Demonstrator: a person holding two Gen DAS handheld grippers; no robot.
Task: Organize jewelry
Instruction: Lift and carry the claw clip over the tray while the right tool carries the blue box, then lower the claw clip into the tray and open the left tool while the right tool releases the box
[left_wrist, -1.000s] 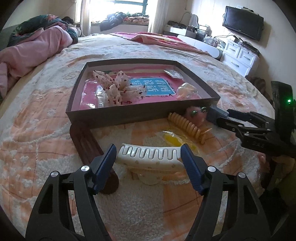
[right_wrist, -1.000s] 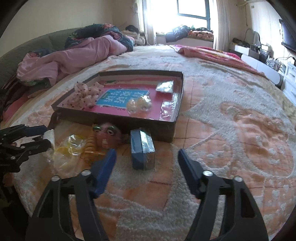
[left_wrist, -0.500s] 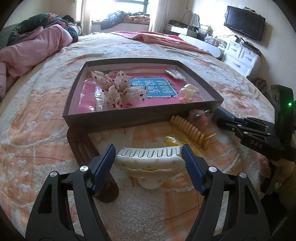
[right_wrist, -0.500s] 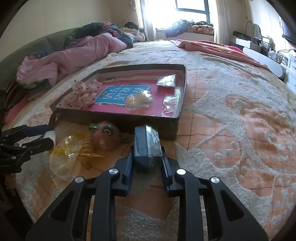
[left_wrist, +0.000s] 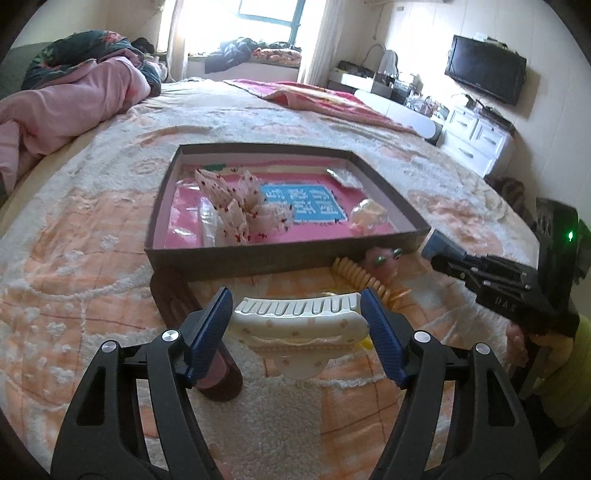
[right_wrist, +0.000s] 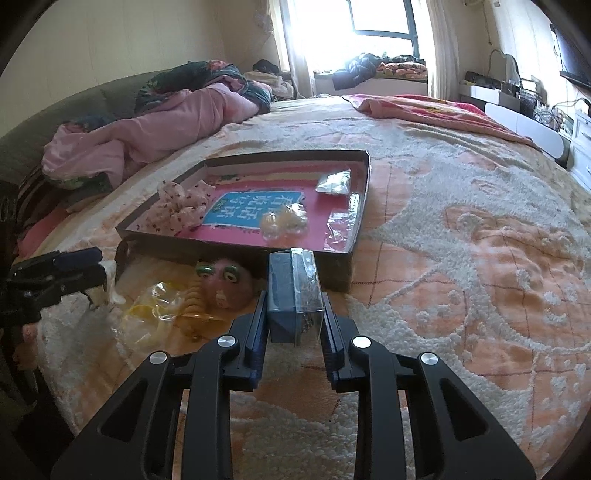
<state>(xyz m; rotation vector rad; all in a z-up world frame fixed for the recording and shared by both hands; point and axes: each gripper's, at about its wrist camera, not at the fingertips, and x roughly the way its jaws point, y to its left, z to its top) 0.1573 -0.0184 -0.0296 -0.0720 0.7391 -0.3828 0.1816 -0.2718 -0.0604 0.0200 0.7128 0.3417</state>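
Your right tool (right_wrist: 293, 325) is clamped on the blue box (right_wrist: 293, 291), just short of the tray (right_wrist: 360, 206). Your left tool (left_wrist: 297, 328) grips the white hair claw (left_wrist: 301, 325), whose underside is hidden against the bed (left_wrist: 92, 258).

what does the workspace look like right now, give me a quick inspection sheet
surface: fluffy orange-and-cream bedspread
job's things: brown tray with pink lining holds a spotted fabric bow; white hair claw between the left tongs; blue box in the right tongs
clutter: pink googly-eyed toy, yellow spiral tie, dark brown strip
grippers: left clamps the claw's ends; right shut on the box
cables: nothing seen
surroundings: pink quilt, wall TV, bright window
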